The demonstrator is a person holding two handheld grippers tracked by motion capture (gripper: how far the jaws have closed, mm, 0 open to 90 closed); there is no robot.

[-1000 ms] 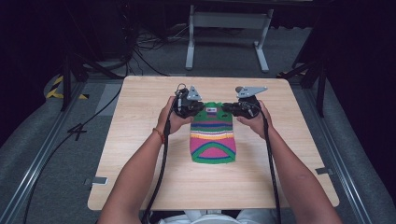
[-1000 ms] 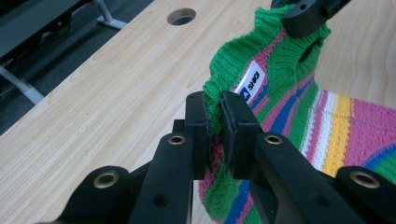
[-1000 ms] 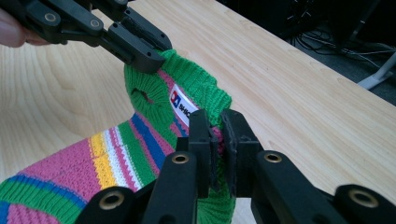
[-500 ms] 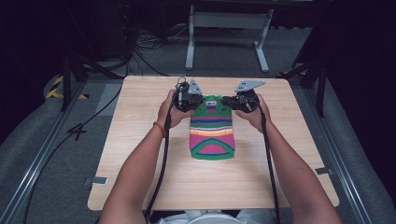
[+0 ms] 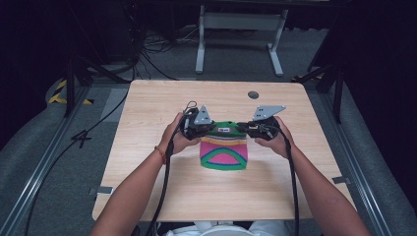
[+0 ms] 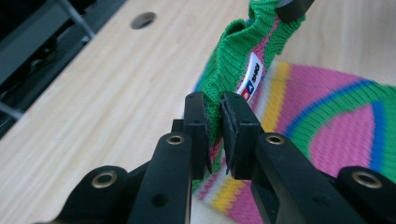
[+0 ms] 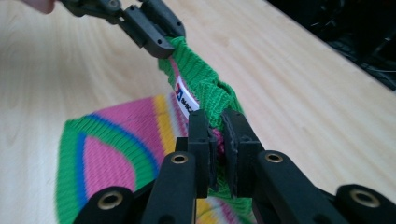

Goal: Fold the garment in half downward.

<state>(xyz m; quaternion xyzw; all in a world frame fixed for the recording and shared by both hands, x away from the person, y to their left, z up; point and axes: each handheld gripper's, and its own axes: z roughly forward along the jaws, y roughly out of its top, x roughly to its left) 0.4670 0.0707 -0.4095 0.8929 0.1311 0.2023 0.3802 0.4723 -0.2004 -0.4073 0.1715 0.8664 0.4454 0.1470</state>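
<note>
Striped knit hat (image 5: 223, 150) lies centre frame, its green cuff (far edge) stretched crosswise between left gripper (image 5: 196, 129) and right gripper (image 5: 252, 130), both clamped on it.

Under my hands is a pale wood-grain tabletop (image 5: 147, 187) with rounded corners and a small round hole (image 5: 253, 94) near its far edge. A striped knit piece (image 5: 223, 156) in pink, green, yellow and blue lies on it near the middle, its green edge lifted off the wood.
</note>
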